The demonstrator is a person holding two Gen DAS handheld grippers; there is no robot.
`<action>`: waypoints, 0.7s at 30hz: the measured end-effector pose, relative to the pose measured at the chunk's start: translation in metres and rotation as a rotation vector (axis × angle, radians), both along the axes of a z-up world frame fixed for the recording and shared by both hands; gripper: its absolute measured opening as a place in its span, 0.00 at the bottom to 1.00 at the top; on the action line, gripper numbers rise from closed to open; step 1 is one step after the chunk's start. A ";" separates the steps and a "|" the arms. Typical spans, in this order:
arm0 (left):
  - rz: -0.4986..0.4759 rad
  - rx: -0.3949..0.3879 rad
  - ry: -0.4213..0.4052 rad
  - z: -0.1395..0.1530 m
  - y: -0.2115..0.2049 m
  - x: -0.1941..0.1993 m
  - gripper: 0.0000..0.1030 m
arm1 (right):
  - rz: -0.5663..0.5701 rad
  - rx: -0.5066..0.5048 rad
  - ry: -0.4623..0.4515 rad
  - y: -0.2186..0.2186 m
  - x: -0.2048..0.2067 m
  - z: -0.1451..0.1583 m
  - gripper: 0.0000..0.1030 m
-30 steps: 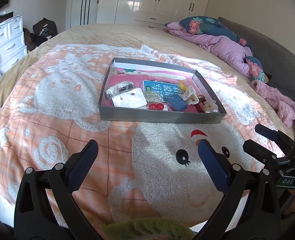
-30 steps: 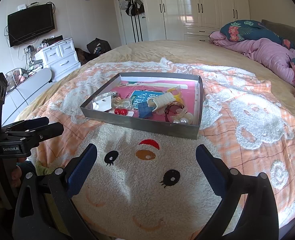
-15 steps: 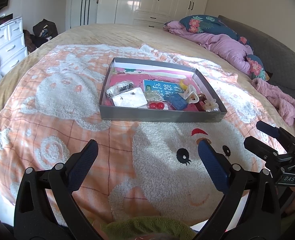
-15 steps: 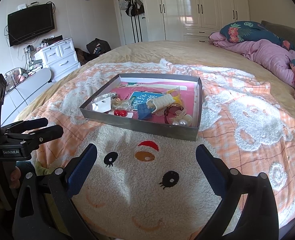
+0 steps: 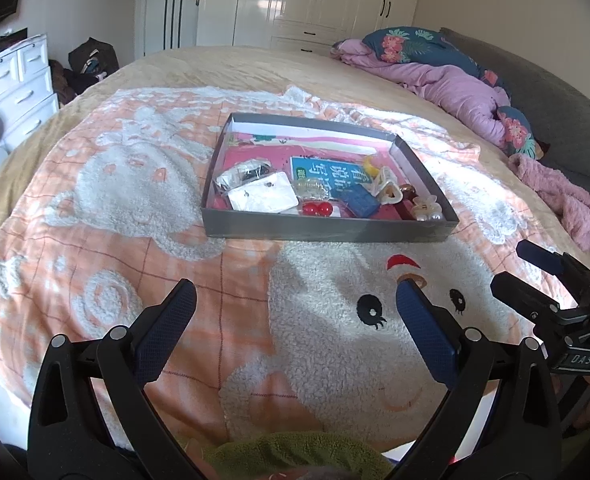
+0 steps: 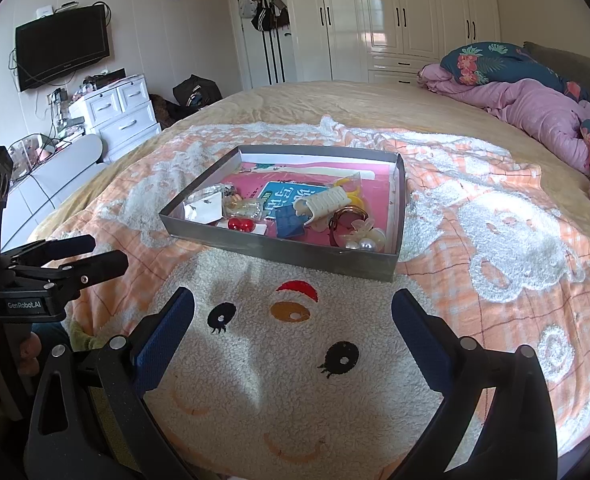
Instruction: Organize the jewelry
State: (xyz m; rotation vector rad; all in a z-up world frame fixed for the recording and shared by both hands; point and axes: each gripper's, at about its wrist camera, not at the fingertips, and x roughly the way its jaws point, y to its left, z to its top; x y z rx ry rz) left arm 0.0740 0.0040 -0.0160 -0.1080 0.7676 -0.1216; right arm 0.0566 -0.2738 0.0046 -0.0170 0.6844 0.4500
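A shallow grey box (image 5: 327, 232) (image 6: 295, 254) sits on the bed and holds loose jewelry: red bead earrings (image 5: 317, 209) (image 6: 240, 224), a white earring card (image 5: 264, 197), a cream hair claw (image 6: 325, 202), a blue piece (image 5: 359, 201), a brown ring bangle (image 6: 345, 219) and a pearl flower clip (image 5: 426, 210) (image 6: 365, 237). My left gripper (image 5: 295, 298) is open and empty, hovering short of the box's near wall. My right gripper (image 6: 293, 306) is open and empty too, also short of the box.
The box rests on an orange and white fleece blanket (image 5: 135, 240) with a bear face. A pink quilt and floral pillows (image 6: 535, 100) lie at the far right. White drawers (image 6: 119, 116) stand left of the bed. Each gripper shows at the edge of the other's view.
Both grippers have drifted slightly toward the box; the box sits a little lower and nearer in the right wrist view. Both stay open.
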 end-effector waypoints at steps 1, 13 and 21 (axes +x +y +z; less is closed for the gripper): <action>0.000 0.003 0.003 0.000 -0.001 0.000 0.91 | 0.000 -0.002 0.000 0.000 0.000 0.000 0.96; -0.015 0.013 0.023 -0.001 -0.005 0.003 0.91 | -0.020 -0.029 0.009 -0.006 0.012 -0.004 0.96; 0.114 0.004 0.080 -0.011 0.039 0.027 0.91 | -0.208 -0.063 0.046 -0.068 0.060 -0.018 0.96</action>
